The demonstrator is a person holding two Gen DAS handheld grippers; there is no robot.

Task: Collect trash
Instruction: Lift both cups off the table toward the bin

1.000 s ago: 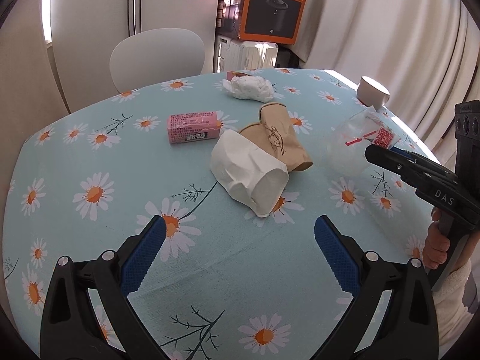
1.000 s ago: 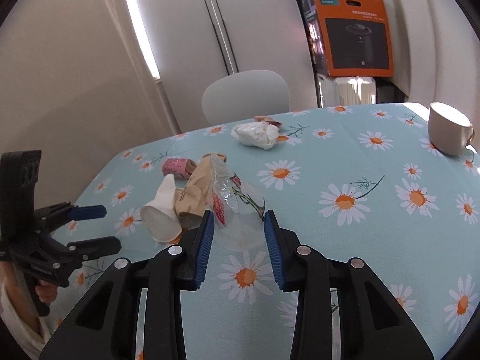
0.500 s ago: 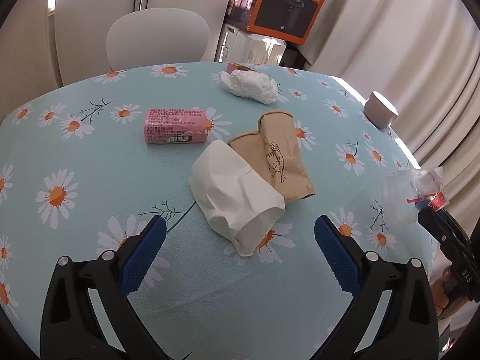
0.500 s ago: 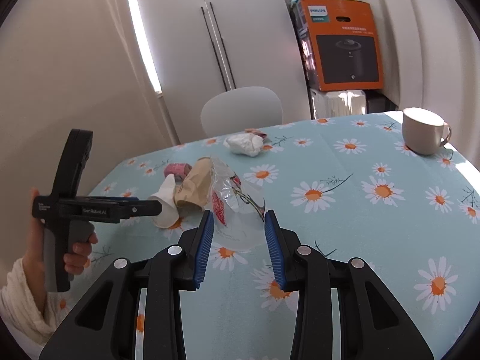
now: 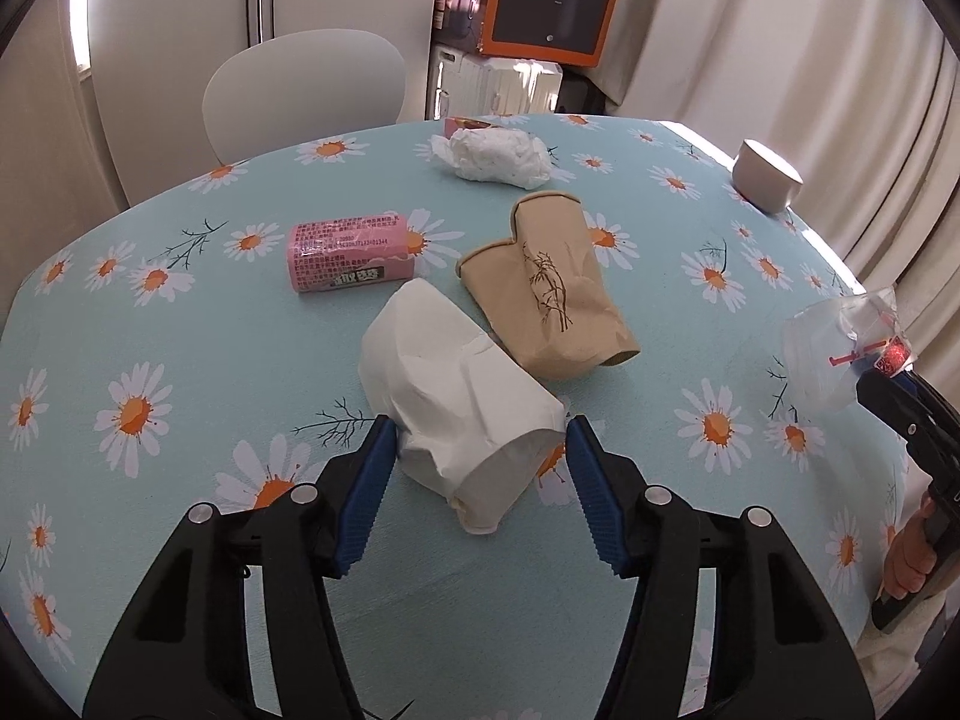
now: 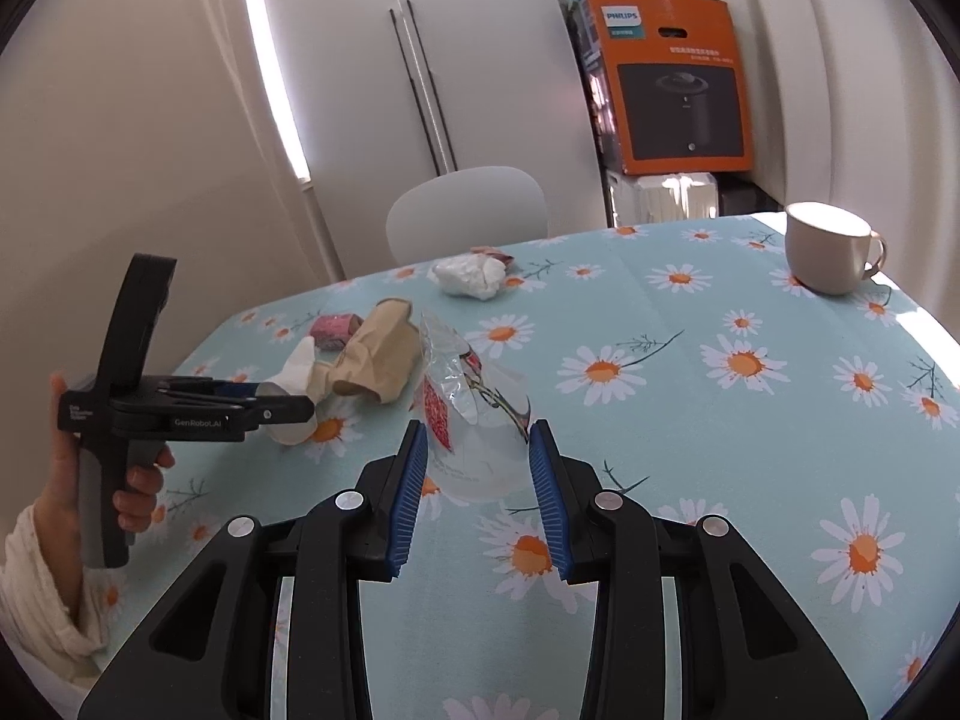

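Observation:
A crushed white paper cup (image 5: 456,384) lies on the daisy tablecloth (image 5: 180,330), and my left gripper (image 5: 480,444) is closing on it, both blue pads touching its sides. Behind it lie a flattened brown paper cup (image 5: 552,294), a pink packet (image 5: 348,255) and a crumpled white tissue (image 5: 495,156). My right gripper (image 6: 477,450) is shut on a clear plastic wrapper (image 6: 474,414) with red print, held just above the table. From the right wrist view the left gripper (image 6: 300,405) shows side-on at the white cup (image 6: 297,372).
A beige mug (image 6: 831,255) stands near the table's far right edge. A white chair (image 5: 306,84) sits behind the table, with an orange box (image 6: 672,84) stacked on white containers beyond it. A hand in a cream sleeve (image 6: 48,600) holds the left gripper.
My left gripper has moved in to the white cup and its wide jaws have narrowed onto the cup's sides. The right gripper keeps the plastic wrapper and has drifted toward the right edge.

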